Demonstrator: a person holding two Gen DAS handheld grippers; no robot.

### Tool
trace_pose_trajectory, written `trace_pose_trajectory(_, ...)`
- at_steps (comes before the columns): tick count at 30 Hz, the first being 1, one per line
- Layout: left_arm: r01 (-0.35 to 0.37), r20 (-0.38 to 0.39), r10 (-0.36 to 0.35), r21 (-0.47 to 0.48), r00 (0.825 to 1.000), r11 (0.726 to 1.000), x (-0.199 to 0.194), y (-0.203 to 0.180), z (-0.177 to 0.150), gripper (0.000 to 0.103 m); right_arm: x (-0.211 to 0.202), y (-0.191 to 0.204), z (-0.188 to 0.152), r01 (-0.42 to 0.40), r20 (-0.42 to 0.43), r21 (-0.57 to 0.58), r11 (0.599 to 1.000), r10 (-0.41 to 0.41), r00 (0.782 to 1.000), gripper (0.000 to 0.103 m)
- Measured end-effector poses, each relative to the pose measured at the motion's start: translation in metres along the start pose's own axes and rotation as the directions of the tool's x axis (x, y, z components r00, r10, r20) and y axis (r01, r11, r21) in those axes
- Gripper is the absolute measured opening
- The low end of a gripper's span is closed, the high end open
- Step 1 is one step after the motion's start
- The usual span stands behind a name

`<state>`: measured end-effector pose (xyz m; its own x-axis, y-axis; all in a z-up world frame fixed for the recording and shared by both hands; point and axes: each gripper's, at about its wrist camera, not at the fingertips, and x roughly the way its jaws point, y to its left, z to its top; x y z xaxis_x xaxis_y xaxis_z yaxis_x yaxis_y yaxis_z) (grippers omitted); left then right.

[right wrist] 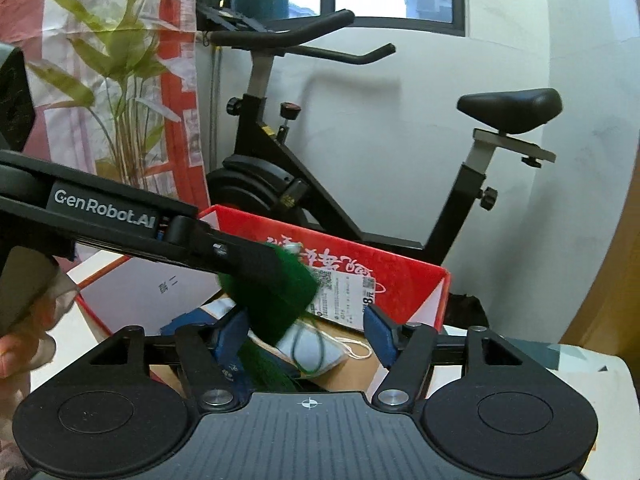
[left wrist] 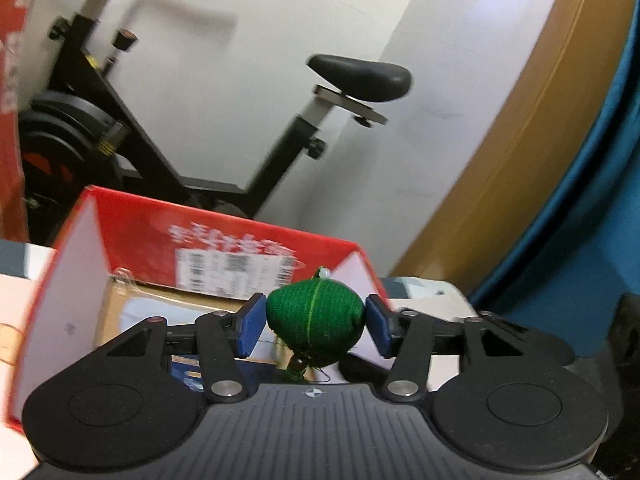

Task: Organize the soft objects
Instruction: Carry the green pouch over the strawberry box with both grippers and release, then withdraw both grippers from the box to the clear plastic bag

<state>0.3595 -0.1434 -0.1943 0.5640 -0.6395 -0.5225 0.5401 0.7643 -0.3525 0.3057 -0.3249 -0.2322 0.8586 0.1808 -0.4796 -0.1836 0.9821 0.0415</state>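
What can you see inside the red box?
Inside the red box: a pale pouch with cord and something blue. The green sachet and left hand-held gripper cover the rest.

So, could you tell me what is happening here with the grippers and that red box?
A person is sorting soft items into an open red box with two hand-held grippers. The left gripper has a green fabric pouch between its blue pads over the box; whether the pads press on it is hard to tell. The right gripper is open beside it, with nothing gripped. A pale pouch already lies inside the box, and an exercise bike stands behind.
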Motion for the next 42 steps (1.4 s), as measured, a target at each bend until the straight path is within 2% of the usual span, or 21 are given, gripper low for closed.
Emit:
trace_pose_trajectory(2, -0.053, 0.022, 0.053, 0.012, 0.998, 0.999, -0.007, 0.004, 0.003, 0.067, -0.003, 0.001, 0.001, 0.013, 0.003, 0.011, 1.0, -0.013, 1.0, 0.068)
trace_pose_trajectory(6, -0.127, 0.061, 0.126, 0.008, 0.99, 0.992, -0.025, 0.016, 0.006, 0.068, -0.011, -0.002, 0.0, 0.04, 0.006, 0.057, 0.998, -0.041, 0.999, 0.07)
trace_pose_trajectory(8, -0.153, 0.072, 0.152, 0.007, 0.986, 0.988, -0.036, 0.022, 0.007, 0.07, -0.017, -0.003, -0.002, 0.047, 0.006, 0.075, 0.996, -0.047, 0.999, 0.079)
trace_pose_trajectory(10, -0.187, 0.089, 0.185, 0.014, 0.979, 0.982, -0.048, 0.025, 0.005, 0.076, -0.023, -0.003, -0.004, 0.054, 0.009, 0.086, 0.995, -0.055, 0.998, 0.082)
trace_pose_trajectory(12, -0.217, 0.1, 0.214, 0.014, 0.972, 0.976, -0.061, 0.029, 0.001, 0.083, -0.03, -0.002, -0.006, 0.058, 0.016, 0.096, 0.994, -0.059, 0.998, 0.09)
trace_pose_trajectory(16, -0.262, 0.09, 0.259, 0.017, 0.962, 0.965, -0.085, 0.036, -0.01, 0.092, -0.042, 0.003, -0.013, 0.054, 0.029, 0.121, 0.991, -0.057, 0.998, 0.103)
trace_pose_trajectory(18, -0.28, 0.081, 0.277, 0.025, 0.957, 0.96, -0.099, 0.04, -0.019, 0.102, -0.048, 0.008, -0.016, 0.053, 0.036, 0.127, 0.991, -0.058, 0.998, 0.103)
trace_pose_trajectory(19, -0.289, 0.074, 0.286, 0.03, 0.955, 0.957, -0.106, 0.041, -0.024, 0.103, -0.051, 0.01, -0.018, 0.051, 0.042, 0.128, 0.99, -0.057, 0.998, 0.103)
trace_pose_trajectory(25, -0.334, 0.037, 0.333, 0.042, 0.942, 0.942, -0.143, 0.044, -0.062, 0.103, -0.068, 0.02, -0.03, 0.027, 0.061, 0.146, 0.989, -0.036, 0.997, 0.103)
trace_pose_trajectory(31, -0.356, -0.027, 0.356, -0.005, 0.934, 0.934, -0.168, 0.052, -0.106, 0.103, -0.08, 0.033, -0.051, 0.013, 0.049, 0.16, 0.987, -0.021, 0.999, 0.103)
trace_pose_trajectory(33, -0.362, -0.048, 0.361, -0.019, 0.931, 0.932, -0.174, 0.054, -0.12, 0.103, -0.082, 0.039, -0.061, 0.046, 0.024, 0.163, 0.986, -0.05, 0.998, 0.103)
trace_pose_trajectory(35, -0.362, -0.068, 0.359, -0.047, 0.931, 0.931, -0.178, 0.057, -0.133, 0.103, -0.083, 0.047, -0.073, 0.09, -0.003, 0.14, 0.986, -0.09, 0.996, 0.103)
trace_pose_trajectory(38, -0.364, -0.098, 0.356, -0.081, 0.929, 0.928, -0.181, 0.058, -0.149, 0.103, -0.09, 0.063, -0.092, 0.134, 0.007, 0.062, 0.989, -0.135, 0.991, 0.103)
trace_pose_trajectory(42, -0.368, -0.129, 0.354, -0.102, 0.926, 0.924, -0.181, 0.056, -0.171, 0.102, -0.089, 0.073, -0.11, 0.081, -0.058, 0.04, 0.996, -0.079, 0.995, 0.103)
